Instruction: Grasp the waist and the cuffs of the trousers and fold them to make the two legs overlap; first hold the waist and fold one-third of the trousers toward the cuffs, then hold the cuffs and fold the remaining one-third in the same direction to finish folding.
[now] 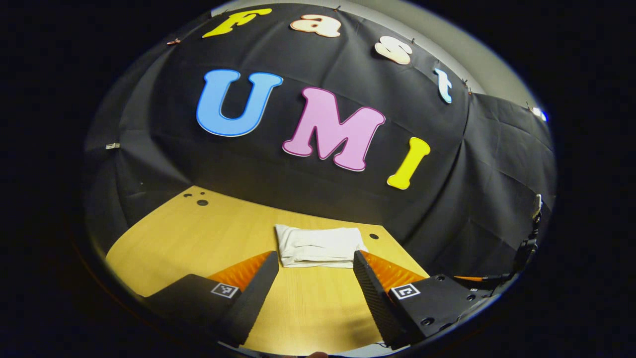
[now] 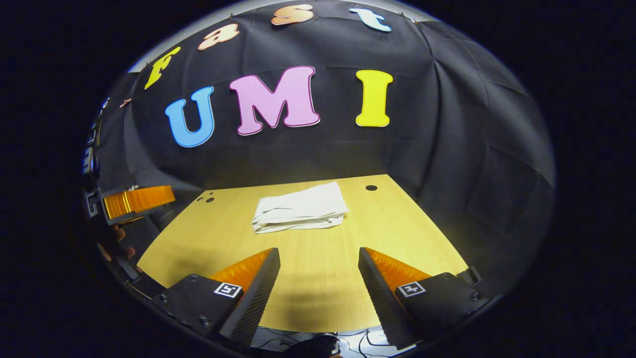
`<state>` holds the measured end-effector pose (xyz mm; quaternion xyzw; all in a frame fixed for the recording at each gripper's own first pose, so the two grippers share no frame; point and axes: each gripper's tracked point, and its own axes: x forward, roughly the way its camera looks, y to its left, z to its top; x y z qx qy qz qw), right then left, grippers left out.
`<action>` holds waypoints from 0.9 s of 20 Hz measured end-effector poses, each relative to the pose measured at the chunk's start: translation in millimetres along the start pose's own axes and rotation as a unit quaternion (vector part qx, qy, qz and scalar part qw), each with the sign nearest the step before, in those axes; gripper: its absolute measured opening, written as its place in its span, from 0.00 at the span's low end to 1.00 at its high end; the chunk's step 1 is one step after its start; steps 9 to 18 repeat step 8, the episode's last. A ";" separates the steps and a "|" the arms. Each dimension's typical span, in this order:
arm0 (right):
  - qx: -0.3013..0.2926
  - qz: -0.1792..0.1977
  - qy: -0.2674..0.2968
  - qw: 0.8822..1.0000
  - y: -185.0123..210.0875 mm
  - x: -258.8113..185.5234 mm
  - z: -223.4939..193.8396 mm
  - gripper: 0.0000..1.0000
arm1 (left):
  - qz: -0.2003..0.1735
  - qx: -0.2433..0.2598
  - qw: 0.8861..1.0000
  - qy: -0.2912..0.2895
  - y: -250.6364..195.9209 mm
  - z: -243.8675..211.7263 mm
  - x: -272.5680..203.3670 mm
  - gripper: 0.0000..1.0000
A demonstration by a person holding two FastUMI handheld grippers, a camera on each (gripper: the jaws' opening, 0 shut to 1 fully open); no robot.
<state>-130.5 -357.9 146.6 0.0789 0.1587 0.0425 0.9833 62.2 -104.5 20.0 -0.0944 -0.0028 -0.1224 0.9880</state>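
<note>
The white trousers (image 1: 320, 246) lie folded into a compact rectangle on the wooden table (image 1: 198, 233), near its far edge. In the left gripper view my left gripper (image 1: 315, 263) is open, its fingers held above the table just short of the bundle, nothing between them. In the right gripper view the same folded trousers (image 2: 300, 207) sit farther off, and my right gripper (image 2: 318, 261) is open and empty over bare tabletop (image 2: 397, 223). The left gripper (image 2: 136, 199) also appears at the left edge of the right gripper view, with a hand behind it.
Black cloth walls close the table in at the back and on both sides. Small dark holes (image 1: 202, 202) mark the table's far left, and another hole (image 2: 371, 188) its far right. Cables (image 1: 521, 253) hang at the right edge of the left gripper view.
</note>
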 end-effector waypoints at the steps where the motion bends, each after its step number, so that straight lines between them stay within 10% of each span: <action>1: 0.005 0.002 0.005 1.000 3.3 -4.2 -3.9 0.98 | 0.012 -0.004 1.000 0.001 6.1 -1.9 -12.0 0.95; 8: 0.021 0.004 -0.005 1.000 17.2 -28.5 -8.8 0.99 | 0.204 -0.003 0.979 0.027 81.5 -20.3 -66.9 0.96; 18: 0.021 0.004 -0.005 1.000 17.2 -28.5 -8.8 0.99 | 0.204 -0.003 0.979 0.027 81.5 -20.3 -66.9 0.96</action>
